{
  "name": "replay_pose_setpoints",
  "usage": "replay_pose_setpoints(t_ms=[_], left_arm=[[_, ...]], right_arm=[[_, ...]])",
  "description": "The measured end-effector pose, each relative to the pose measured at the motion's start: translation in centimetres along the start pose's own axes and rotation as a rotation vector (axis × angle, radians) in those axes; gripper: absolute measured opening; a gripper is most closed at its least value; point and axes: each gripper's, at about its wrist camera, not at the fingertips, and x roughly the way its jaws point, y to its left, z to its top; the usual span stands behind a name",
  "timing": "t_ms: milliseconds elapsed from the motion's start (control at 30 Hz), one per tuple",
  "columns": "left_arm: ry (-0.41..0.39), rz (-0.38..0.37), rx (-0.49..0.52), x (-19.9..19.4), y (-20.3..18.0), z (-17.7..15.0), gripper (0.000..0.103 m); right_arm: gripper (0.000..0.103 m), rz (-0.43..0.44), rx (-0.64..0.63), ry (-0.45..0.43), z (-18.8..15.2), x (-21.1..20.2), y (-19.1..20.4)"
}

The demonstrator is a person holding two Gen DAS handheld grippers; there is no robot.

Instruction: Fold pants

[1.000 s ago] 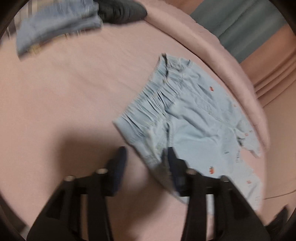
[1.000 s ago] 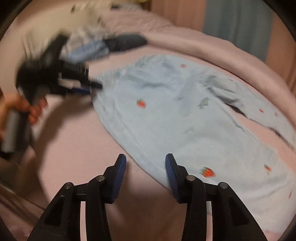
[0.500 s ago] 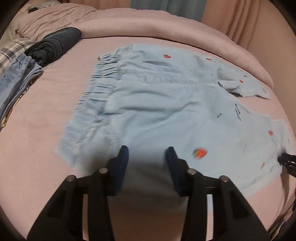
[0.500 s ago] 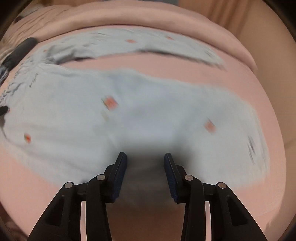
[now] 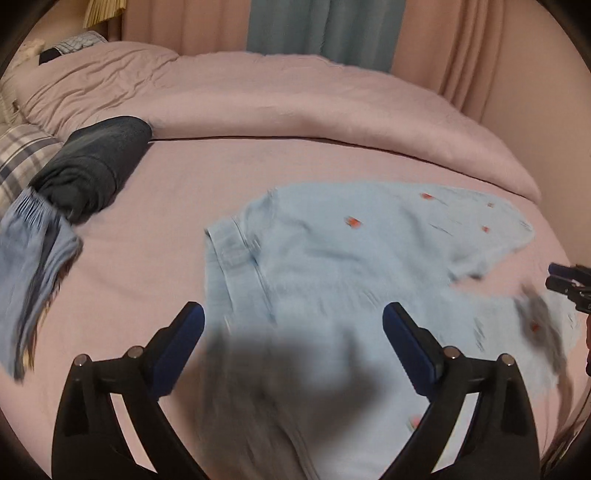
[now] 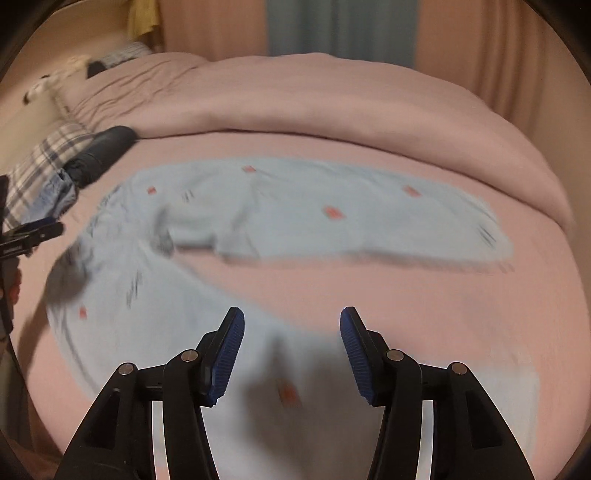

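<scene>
Light blue pants (image 5: 332, 266) with small red strawberry prints lie spread on the pink bed sheet; they also show in the right wrist view (image 6: 295, 210), legs apart in a V. My left gripper (image 5: 293, 332) is wide open and empty just above the waistband end. My right gripper (image 6: 291, 332) is open and empty above the near leg. The right gripper's tip shows at the right edge of the left wrist view (image 5: 569, 284). The left gripper's tip shows at the left edge of the right wrist view (image 6: 33, 236).
A rolled dark garment (image 5: 92, 166) and folded blue jeans (image 5: 33, 258) lie at the left beside a plaid pillow (image 5: 18, 155). A bunched pink duvet (image 5: 295, 99) runs along the far side. Curtains (image 5: 332, 29) hang behind the bed.
Both grippers have opened wider and pulled back and up from the pants. The views now tilt toward the duvet and curtains. The pants lie with their legs spread apart.
</scene>
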Motion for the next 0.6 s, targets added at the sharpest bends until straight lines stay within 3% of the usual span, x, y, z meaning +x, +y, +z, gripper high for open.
replay_pose_setpoints(t_ms=[167, 367, 433, 467, 500, 533, 600], left_arm=[[0.069, -0.043, -0.003, 4.7, 2.3, 4.5, 0.097], [0.252, -0.182, 0.07, 10.4, 4.3, 8.0, 0.092], [0.308, -0.188, 0.117, 12.1, 4.6, 8.0, 0.081], [0.323, -0.185, 0.129, 12.7, 4.7, 7.9, 0.066], [0.338, -0.193, 0.137, 13.2, 5.0, 8.0, 0.058], [0.334, -0.212, 0.154, 13.3, 5.0, 7.9, 0.056], [0.317, -0.256, 0.177, 12.7, 4.9, 7.6, 0.036]], right_arm=[[0.054, 0.054, -0.124, 0.012, 7.4, 5.8, 2.5], [0.062, 0.132, -0.241, 0.081, 15.6, 13.1, 3.8], [0.062, 0.153, -0.305, 0.142, 16.7, 15.8, 4.5], [0.062, 0.162, -0.326, 0.189, 17.1, 17.4, 4.8], [0.062, 0.174, -0.34, 0.238, 16.9, 18.8, 5.1], [0.06, 0.177, -0.351, 0.278, 16.5, 19.6, 5.1], [0.047, 0.161, -0.396, 0.308, 15.7, 20.6, 5.6]])
